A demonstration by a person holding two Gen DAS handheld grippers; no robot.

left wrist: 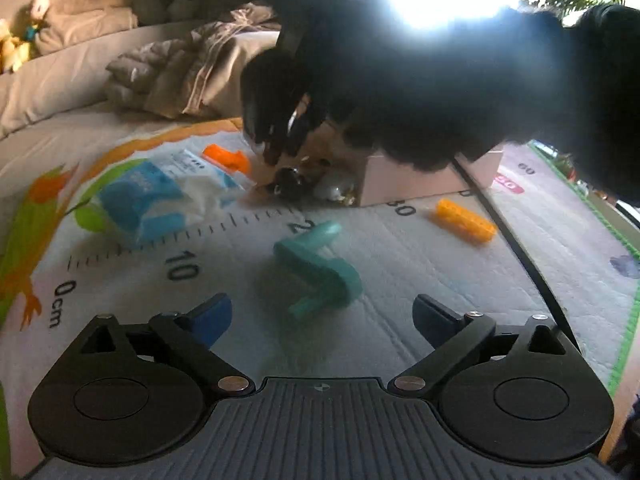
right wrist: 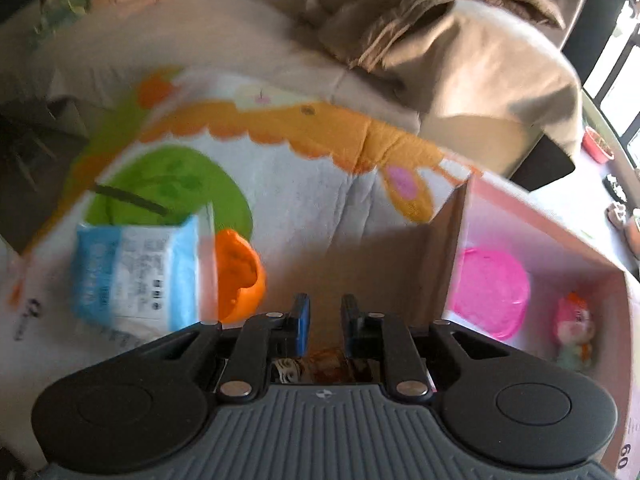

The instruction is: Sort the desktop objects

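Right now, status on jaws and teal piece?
Left gripper jaws open, empty. Right gripper jaws shut, by pink box. Teal piece on mat ahead of left, path clear.

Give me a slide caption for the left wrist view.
Open left gripper hovers before a teal bracket on the printed play mat.

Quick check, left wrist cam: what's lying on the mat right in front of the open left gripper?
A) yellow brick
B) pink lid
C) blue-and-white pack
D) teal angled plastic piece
D: the teal angled piece lies on the mat just ahead of the open left gripper, not between its fingers; the yellow brick and the blue-and-white pack lie farther off.
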